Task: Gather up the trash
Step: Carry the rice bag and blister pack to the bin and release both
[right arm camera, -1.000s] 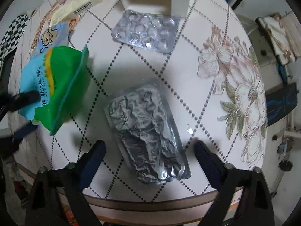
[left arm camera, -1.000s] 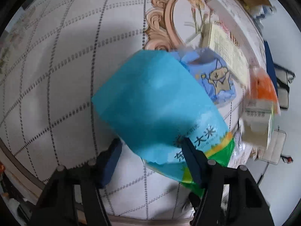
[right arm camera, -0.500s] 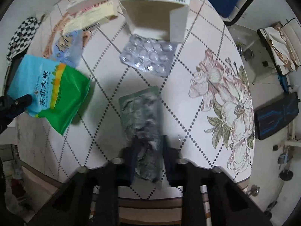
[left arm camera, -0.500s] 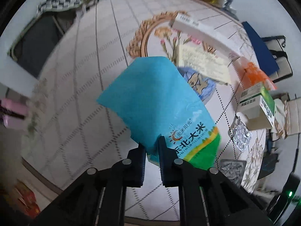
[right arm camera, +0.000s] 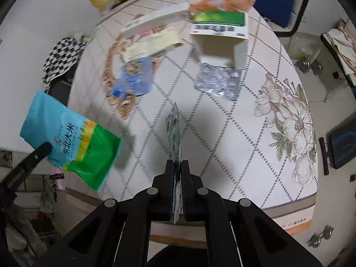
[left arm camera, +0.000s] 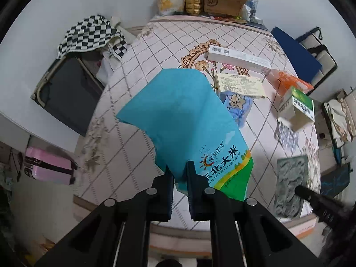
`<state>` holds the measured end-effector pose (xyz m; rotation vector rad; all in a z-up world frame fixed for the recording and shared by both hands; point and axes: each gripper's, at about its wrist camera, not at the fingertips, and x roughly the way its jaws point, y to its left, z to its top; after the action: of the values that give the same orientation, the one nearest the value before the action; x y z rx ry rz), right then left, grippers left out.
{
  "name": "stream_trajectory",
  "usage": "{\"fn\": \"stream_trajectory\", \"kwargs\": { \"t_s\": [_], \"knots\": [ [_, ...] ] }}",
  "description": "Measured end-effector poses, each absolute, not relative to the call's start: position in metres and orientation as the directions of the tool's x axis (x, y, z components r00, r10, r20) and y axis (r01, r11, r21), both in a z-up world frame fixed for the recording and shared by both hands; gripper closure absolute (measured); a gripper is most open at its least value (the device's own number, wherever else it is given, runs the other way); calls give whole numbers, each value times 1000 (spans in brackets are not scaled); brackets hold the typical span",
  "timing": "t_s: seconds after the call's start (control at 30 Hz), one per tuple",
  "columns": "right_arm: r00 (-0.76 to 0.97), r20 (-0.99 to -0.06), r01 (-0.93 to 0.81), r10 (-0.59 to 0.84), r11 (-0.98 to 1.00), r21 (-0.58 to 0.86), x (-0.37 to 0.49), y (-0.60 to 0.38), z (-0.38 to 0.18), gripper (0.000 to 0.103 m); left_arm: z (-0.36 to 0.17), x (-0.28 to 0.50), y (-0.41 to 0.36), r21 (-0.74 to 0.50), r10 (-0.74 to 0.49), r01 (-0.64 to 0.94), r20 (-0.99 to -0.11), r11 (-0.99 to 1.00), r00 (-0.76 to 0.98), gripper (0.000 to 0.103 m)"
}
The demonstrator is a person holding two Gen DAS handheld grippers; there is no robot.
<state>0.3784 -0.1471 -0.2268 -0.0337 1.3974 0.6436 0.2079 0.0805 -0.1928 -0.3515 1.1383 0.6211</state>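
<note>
My left gripper is shut on the lower edge of a blue and green rice bag, which hangs in the air above the flowered table. The right wrist view shows the same bag at the left, off the table's edge. My right gripper is shut on a crumpled silver foil pack, held edge-on above the table. In the left wrist view that foil pack shows flat-faced at the lower right.
On the table lie a silver blister sheet, an open green and white box, a blue wrapper, a cream box, a long white box and an orange pack. A pink suitcase stands on the floor.
Both grippers went from open around their items to shut on them. Each then rose, lifting the rice bag and the foil pack off the table.
</note>
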Motion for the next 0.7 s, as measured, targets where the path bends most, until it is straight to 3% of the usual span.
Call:
{"fn": "stream_trajectory", "kwargs": {
  "t_s": [0.43,0.7],
  "knots": [
    [146,-884,-424,445,835,351,198,-169,-180,97,-179,57,48,40,243,-491,-902,870,356,95],
    [63,-930,-353,362,880,318,87,-203,-242,97,-251,-15,18,18,121,-417,-967,909,222,95]
  ]
}}
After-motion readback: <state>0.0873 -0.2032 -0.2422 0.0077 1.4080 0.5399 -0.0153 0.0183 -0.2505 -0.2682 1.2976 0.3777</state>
